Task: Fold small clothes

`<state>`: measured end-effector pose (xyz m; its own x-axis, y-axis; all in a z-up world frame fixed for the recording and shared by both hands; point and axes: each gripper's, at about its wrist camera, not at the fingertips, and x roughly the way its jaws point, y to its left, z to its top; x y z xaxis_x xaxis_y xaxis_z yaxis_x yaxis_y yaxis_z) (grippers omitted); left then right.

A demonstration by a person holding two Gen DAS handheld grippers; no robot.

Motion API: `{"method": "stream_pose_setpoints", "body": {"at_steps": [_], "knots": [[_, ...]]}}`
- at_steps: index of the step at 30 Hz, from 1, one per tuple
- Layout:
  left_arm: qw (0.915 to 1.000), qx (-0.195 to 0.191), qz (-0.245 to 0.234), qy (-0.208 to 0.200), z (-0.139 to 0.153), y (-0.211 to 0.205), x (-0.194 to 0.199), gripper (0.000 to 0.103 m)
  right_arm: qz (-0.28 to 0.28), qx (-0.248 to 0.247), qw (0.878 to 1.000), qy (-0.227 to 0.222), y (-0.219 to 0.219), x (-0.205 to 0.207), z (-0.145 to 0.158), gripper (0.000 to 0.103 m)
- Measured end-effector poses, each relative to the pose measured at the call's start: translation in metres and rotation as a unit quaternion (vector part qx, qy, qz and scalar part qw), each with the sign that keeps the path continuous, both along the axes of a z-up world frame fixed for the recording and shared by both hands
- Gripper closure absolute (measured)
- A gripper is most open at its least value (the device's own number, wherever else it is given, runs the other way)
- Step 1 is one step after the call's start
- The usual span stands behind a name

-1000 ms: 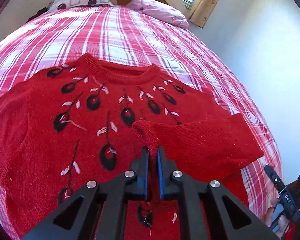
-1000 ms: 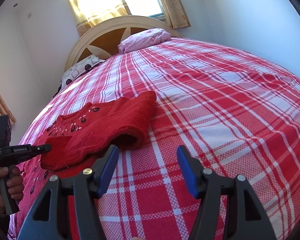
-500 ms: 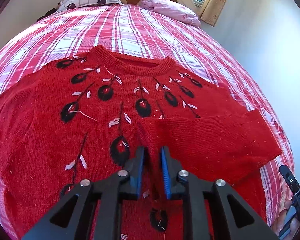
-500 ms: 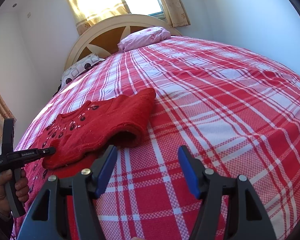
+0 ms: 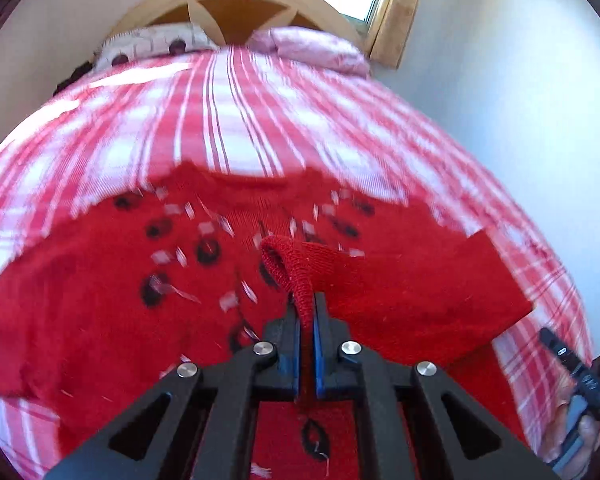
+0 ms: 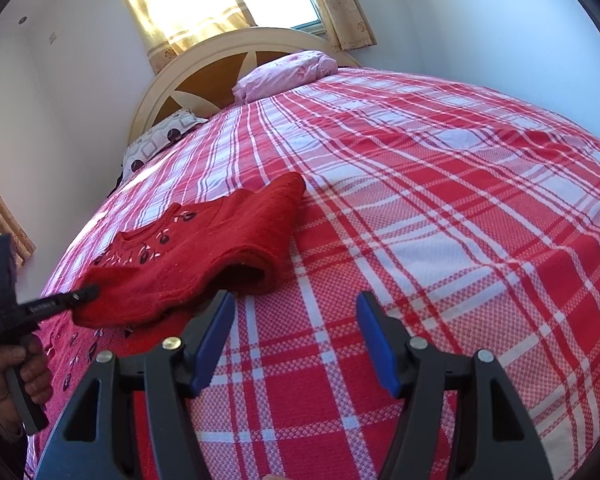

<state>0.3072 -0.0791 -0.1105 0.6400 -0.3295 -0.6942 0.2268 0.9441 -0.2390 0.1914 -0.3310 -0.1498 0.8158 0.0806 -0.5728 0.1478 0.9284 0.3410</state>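
One red sweater [image 5: 100,320] lying face up on plaid bedspread [image 5: 240,112], neckline pointing toward headboard [image 5: 236,4]; picture blurring, so dark motifs probably flowers. Sleeve [image 5: 400,292] lying folded across sweater chest. Left gripper [image 5: 308,320] pinching sleeve cuff [image 5: 288,260], pads just closing tight on knit, cuff rising clear of sweater front. Right gripper [image 6: 296,336] hanging over bare bedspread beside sweater's folded edge, jaws standing wide, gripping nothing. Two pillows [image 6: 288,70] lying against headboard.
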Motion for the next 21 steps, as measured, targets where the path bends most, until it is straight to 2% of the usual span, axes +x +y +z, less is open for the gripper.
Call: {"method": "stream_pose_setpoints", "body": {"at_steps": [3, 9, 13, 21], "knots": [[0.9998, 0.001, 0.007, -0.019, 0.020, 0.017, -0.002, 0.099, -0.002, 0.002, 1.000, -0.001, 0.000, -0.001, 0.000, 0.037], [0.9991, -0.010, 0.029, -0.028, 0.039, 0.059, -0.009, 0.099, 0.000, -0.003, 1.000, -0.004, 0.002, -0.002, 0.001, 0.036], [0.9983, -0.009, 0.050, -0.027, 0.036, 0.084, -0.016, 0.099, 0.000, -0.002, 1.000, -0.003, 0.002, -0.003, 0.001, 0.036], [0.9963, -0.027, 0.081, 0.006, 0.005, 0.118, -0.030, 0.099, 0.000, -0.009, 1.000, -0.002, 0.005, -0.003, 0.002, 0.036]]}}
